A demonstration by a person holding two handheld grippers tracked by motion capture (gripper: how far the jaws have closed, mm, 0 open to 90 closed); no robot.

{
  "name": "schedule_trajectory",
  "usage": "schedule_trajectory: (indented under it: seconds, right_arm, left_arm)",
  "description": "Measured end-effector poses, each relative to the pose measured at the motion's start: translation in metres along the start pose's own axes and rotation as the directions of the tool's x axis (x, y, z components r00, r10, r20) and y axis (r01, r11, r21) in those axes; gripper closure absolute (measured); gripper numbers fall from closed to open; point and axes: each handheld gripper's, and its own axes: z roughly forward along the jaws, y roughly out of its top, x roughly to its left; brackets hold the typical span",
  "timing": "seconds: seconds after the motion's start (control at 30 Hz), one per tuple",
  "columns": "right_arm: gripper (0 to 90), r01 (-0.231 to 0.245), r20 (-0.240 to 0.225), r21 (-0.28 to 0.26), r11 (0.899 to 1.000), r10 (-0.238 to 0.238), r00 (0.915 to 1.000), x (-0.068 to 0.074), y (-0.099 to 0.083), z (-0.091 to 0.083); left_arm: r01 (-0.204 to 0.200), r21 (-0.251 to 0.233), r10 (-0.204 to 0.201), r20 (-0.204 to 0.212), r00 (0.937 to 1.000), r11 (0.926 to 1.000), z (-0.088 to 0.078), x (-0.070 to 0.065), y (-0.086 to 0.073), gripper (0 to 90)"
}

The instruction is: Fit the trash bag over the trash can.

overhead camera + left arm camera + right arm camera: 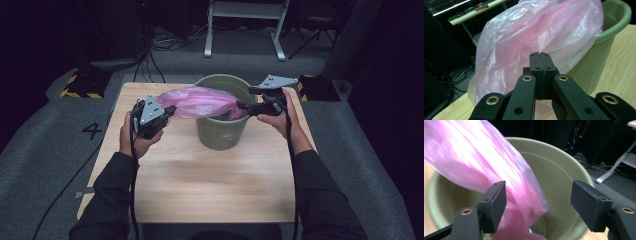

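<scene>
A thin pink plastic bag stretches from inside the green bucket out over its left rim. My left gripper is shut on the bag's left end, just left of the bucket. In the left gripper view the two jaws are pressed together with the crinkled bag bunched around them and the bucket rim behind. My right gripper hovers at the bucket's right rim. Its jaws stand wide open over the bucket's mouth. The bag hangs past the left jaw, blurred, with no pad pressing on it.
The bucket stands at the back middle of a light wooden table. Yellow-and-black striped blocks lie on the grey floor behind both back corners. A white frame and cables are farther back.
</scene>
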Motion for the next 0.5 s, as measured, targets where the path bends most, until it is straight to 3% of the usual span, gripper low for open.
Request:
schedule_trajectory:
  seconds: [0.13,0.4,0.5]
  right_arm:
    - [36.4,0.04,-0.018,-0.008,0.999,-0.04,0.999,0.013,0.008,0.005]
    - [34.2,0.088,-0.036,0.005,0.996,-0.088,0.9955,0.035,0.02,0.018]
    - [35.5,0.14,0.006,0.05,0.989,-0.141,0.99,0.05,0.026,0.026]
  left_arm:
    - [-0.016,-0.007,0.016,0.005,0.9998,0.9998,0.001,-0.005,0.006,90.0]
    - [-0.043,-0.027,0.043,0.027,0.9987,0.9987,0.009,-0.017,0.022,90.0]
    - [-0.058,-0.037,0.06,0.049,0.997,0.9976,0.013,-0.024,0.031,90.0]
